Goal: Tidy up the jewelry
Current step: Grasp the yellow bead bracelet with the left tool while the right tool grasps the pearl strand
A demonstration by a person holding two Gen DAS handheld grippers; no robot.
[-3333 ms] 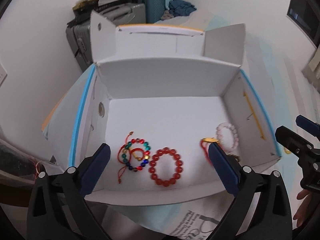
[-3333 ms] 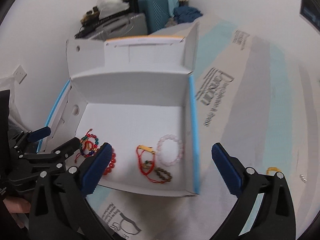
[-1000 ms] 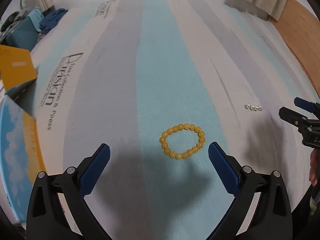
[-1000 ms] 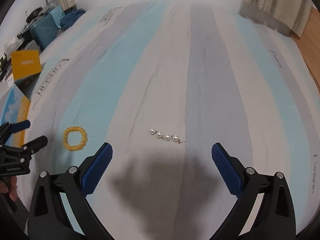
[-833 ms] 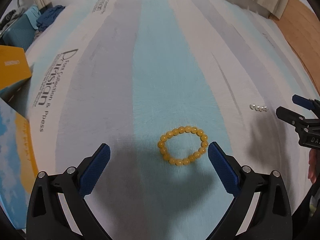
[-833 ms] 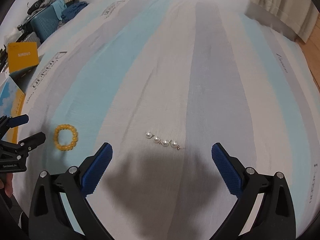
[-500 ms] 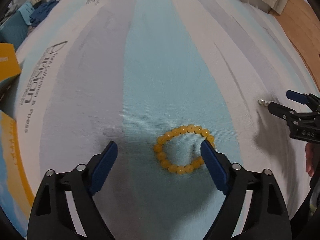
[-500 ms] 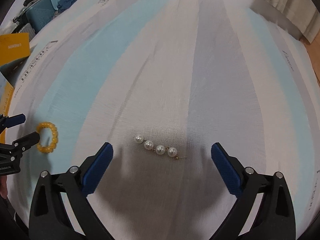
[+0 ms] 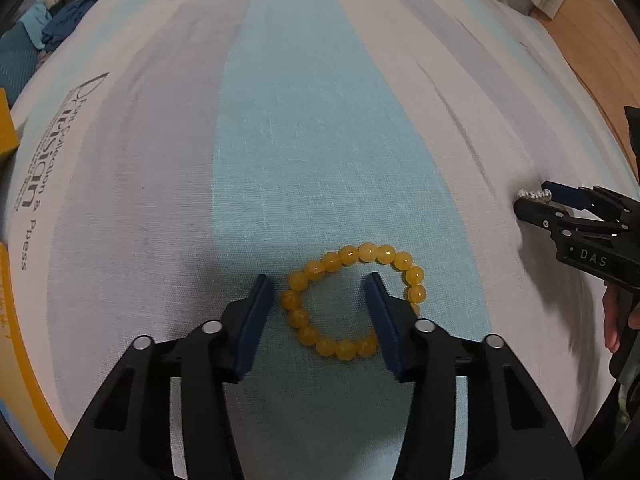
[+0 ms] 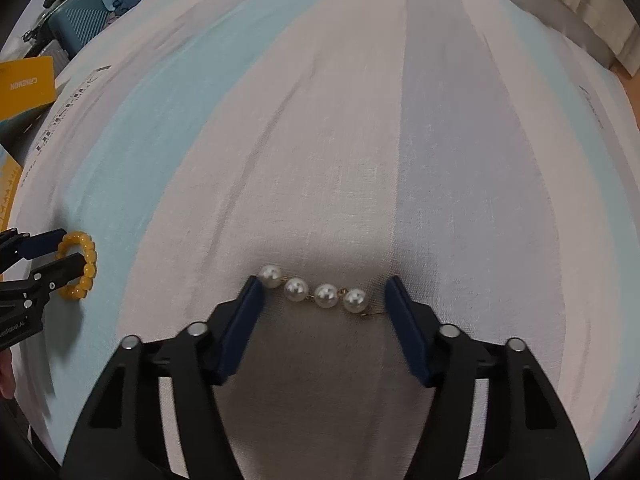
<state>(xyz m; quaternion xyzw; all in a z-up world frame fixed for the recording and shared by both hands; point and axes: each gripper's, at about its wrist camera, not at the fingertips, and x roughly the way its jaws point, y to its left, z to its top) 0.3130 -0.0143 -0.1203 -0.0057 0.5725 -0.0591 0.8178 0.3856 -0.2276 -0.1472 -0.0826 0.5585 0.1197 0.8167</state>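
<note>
spreading under everything, the striped bedsheet (image 9: 320, 140) carries both pieces. the left gripper (image 9: 318, 300), fingers half-narrowed and just closing, straddles one side of the yellow bead bracelet (image 9: 352, 300); the right gripper (image 10: 322, 300) likewise brackets the pearl strand (image 10: 316, 290), neither pinched yet. next, i judge: finish squeezing, lift gently.

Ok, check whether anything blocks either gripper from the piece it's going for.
Nothing visible does. The left gripper straddles one side of the yellow bead bracelet on the striped sheet, one finger inside the loop; its jaws have just been closing. The right gripper brackets the pearl strand, jaws also closing, only bare sheet around it.
</note>
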